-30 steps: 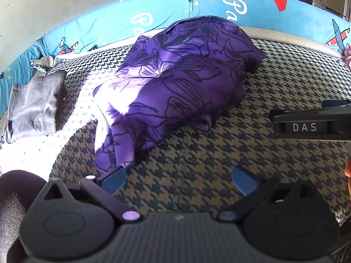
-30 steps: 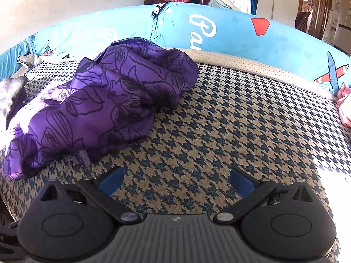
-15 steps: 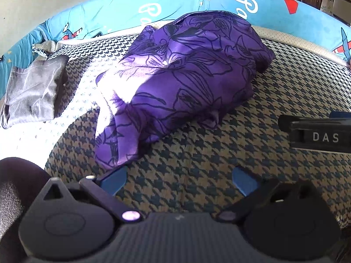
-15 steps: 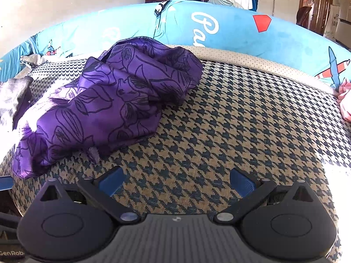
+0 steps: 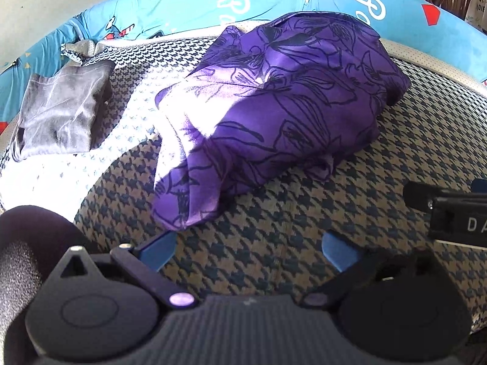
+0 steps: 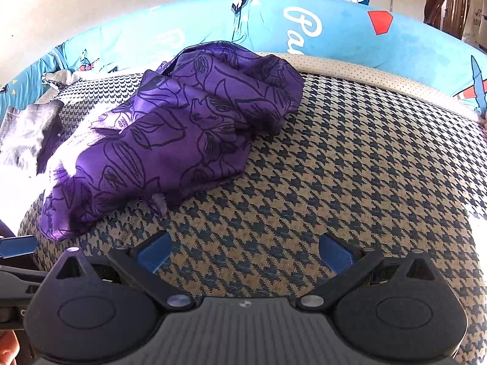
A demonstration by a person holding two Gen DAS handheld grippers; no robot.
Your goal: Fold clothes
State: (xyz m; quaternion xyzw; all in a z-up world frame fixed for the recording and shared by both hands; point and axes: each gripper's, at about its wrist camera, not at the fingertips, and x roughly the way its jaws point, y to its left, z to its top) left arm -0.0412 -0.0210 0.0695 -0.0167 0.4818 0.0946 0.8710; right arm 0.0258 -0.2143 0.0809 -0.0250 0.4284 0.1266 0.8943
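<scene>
a home: houndstooth bed (image 6: 350,158), cartoon-print bedding (image 6: 350,30).

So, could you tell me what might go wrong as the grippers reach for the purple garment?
1. The purple floral garment lies bunched in a heap, so the open left gripper may pinch several layers instead of one edge.
2. Sun glare washes out its left side, hiding the hem.
3. The right gripper is also open and empty; uneven grasps could drag the heap toward the grey garment.

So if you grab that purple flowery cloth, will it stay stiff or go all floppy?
Probably floppy: the purple cloth lies in soft, crumpled folds. Its sheen in the sunlight hints it may be slippery. It looks thin, so likely light.
</scene>
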